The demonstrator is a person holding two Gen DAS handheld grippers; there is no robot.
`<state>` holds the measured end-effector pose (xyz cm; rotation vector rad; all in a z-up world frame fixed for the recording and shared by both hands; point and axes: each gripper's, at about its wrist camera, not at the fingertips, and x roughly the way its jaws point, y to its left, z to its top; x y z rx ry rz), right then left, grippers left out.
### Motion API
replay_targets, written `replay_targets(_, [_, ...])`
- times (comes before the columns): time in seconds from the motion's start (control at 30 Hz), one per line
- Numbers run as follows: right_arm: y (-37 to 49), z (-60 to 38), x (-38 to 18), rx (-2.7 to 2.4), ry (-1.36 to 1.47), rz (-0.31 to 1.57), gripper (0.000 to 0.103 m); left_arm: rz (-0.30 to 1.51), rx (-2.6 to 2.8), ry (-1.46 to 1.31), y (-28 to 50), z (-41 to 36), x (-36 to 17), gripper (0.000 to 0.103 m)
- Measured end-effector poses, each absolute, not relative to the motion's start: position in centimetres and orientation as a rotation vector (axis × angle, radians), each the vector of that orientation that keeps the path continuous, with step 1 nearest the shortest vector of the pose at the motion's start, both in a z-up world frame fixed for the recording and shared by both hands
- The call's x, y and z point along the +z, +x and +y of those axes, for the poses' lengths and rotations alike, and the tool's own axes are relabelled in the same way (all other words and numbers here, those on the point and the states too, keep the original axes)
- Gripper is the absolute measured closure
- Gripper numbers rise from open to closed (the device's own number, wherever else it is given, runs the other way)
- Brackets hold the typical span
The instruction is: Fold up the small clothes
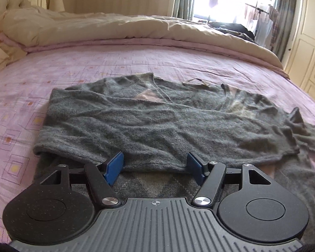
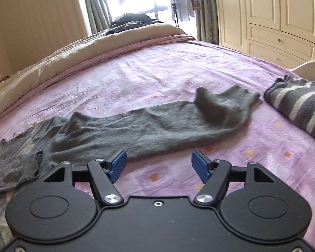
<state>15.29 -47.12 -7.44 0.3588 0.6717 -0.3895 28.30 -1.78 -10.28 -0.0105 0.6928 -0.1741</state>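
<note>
Folding this grey sweater (image 1: 157,121) looks about half done — that is a guess from how it lies. It sits flat on the pink bed cover (image 1: 115,63), with one side already laid over the body so a thick flap lies across the middle.

The left claw (image 1: 155,164) is open wide. Its blue pads (image 1: 115,163) sit on either side of the near edge of the folded flap, but they do not pinch it. It holds nothing.

The right claw (image 2: 158,163) is open wide too and holds nothing. Only bare bed cover (image 2: 157,73) shows between its pads. Just past it the long grey sleeve (image 2: 157,124) stretches out to the side, away from the body of the sweater. Its far end (image 2: 220,103) looks blurry, so it may not have settled yet. A striped grey cloth (image 2: 300,109) lies near the sleeve's tip, not touching it.

The next job, I think, is to bring that sleeve in over the body. To do it well:

- Grab the sleeve near its far end, not the middle, so it does not sag.
- Pinch only the sleeve — not the bed cover under it.
- Stay clear of the striped cloth, so it does not get dragged along.
- Lift low and lay the sleeve straight across the flap.
- Let the left claw press or hold the near edge, so the folded part does not slide.
- Smooth out the bumps; the wool is soft and wrinkles fast.
</note>
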Motion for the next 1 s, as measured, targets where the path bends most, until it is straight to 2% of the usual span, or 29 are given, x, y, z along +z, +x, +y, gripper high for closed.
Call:
replay_targets(0.2, [16.3,-54.5,-7.7,-0.501,0.364,0.665,0.031,0.606,-0.172,0.035,27.2,-2.2,-11.6,0.031])
replay_targets(0.47, [19.1,-60.9,-10.4,-0.586,0.518,0.666,0.032,0.618,-0.162,0.038,27.6,-2.4,-11.8,0.026])
replay_targets(0.67, [20.2,-62.9,-12.0,-0.604,0.57,0.655,0.038,0.621,-0.162,0.036,27.7,-2.3,-11.9,0.025])
replay_targets(0.73, [20.7,-63.1,-12.1,-0.607,0.568,0.652,0.048,0.622,-0.16,0.039,27.8,-2.4,-11.9,0.024])
replay_targets(0.77, [20.9,-63.1,-12.2,-0.615,0.559,0.659,0.063,0.623,-0.16,0.04,27.8,-2.4,-11.9,0.024])
replay_targets(0.8, [21.1,-63.1,-12.1,-0.617,0.548,0.664,0.089,0.624,-0.16,0.039,27.9,-2.3,-11.9,0.023])
replay_targets(1.0, [19.0,-62.2,-10.1,-0.568,0.587,0.62,0.089,0.625,-0.16,0.039,27.9,-2.3,-11.9,0.023])
